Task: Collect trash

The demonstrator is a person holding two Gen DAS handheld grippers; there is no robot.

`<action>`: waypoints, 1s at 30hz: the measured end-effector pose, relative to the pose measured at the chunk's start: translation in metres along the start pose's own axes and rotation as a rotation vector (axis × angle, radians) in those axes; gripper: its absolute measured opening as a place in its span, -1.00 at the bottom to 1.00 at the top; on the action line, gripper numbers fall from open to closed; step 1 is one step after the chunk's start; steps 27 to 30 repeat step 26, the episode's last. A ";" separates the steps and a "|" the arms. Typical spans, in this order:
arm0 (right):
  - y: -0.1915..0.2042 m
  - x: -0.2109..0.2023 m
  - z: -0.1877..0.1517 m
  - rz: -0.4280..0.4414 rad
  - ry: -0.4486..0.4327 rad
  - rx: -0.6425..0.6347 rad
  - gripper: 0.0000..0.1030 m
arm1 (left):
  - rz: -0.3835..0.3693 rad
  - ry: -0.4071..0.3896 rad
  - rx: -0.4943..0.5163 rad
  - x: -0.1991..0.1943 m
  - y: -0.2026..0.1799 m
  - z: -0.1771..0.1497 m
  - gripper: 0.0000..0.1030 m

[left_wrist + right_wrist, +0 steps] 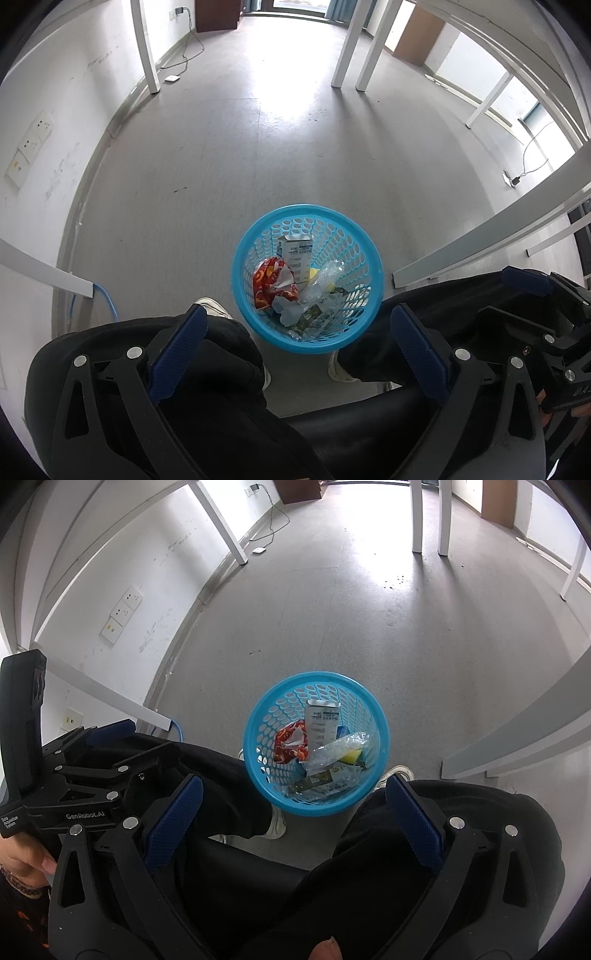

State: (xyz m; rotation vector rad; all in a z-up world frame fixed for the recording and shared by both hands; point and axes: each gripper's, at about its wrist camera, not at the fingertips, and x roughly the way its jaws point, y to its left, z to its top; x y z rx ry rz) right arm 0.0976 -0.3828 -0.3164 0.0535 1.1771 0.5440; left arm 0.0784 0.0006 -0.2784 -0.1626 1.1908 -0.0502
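"GenRobot.AI" in white on left gripper (88, 775) body, seen from right wrist cam. Small white wording beside it, on handle end, too small to read. Partial "UA" on right gripper (528, 291) housing. Print on carton (323, 722) in basket (255, 716) illegible.

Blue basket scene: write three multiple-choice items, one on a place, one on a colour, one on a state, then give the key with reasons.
1. Where does the blue basket stand?
A. On the floor between the person's feet
B. On a desk
C. On a chair

2. What colour is the crumpled wrapper in it?
A. Green
B. Red and orange
C. Purple

3. How do the left gripper and right gripper stand?
A. Both open, empty
B. Both shut on trash
C. One holds a carton

Key: 1 A, shoes flank it on the floor; 2 B, red print shows; 3 A, the fingers are spread with nothing between.
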 end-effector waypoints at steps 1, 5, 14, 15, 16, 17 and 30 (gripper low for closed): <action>0.000 0.000 -0.001 -0.001 0.001 -0.001 0.84 | -0.001 0.000 -0.001 0.000 0.000 0.000 0.89; 0.000 0.002 -0.001 -0.001 0.002 -0.001 0.84 | -0.001 -0.001 0.001 0.000 0.000 0.000 0.89; -0.001 0.002 -0.002 0.000 0.000 0.002 0.84 | -0.003 -0.004 -0.004 0.000 0.001 0.001 0.89; -0.001 0.002 -0.002 0.000 0.001 0.002 0.84 | -0.003 -0.004 -0.004 0.001 0.001 0.001 0.89; -0.001 0.002 -0.002 0.001 0.000 0.003 0.84 | -0.005 -0.004 -0.005 0.001 0.001 0.001 0.89; 0.000 0.002 -0.002 0.001 0.000 0.003 0.84 | -0.005 -0.003 -0.007 0.000 0.001 0.001 0.89; 0.000 0.003 -0.003 -0.007 0.003 -0.009 0.84 | -0.006 0.009 -0.077 0.004 0.012 0.002 0.89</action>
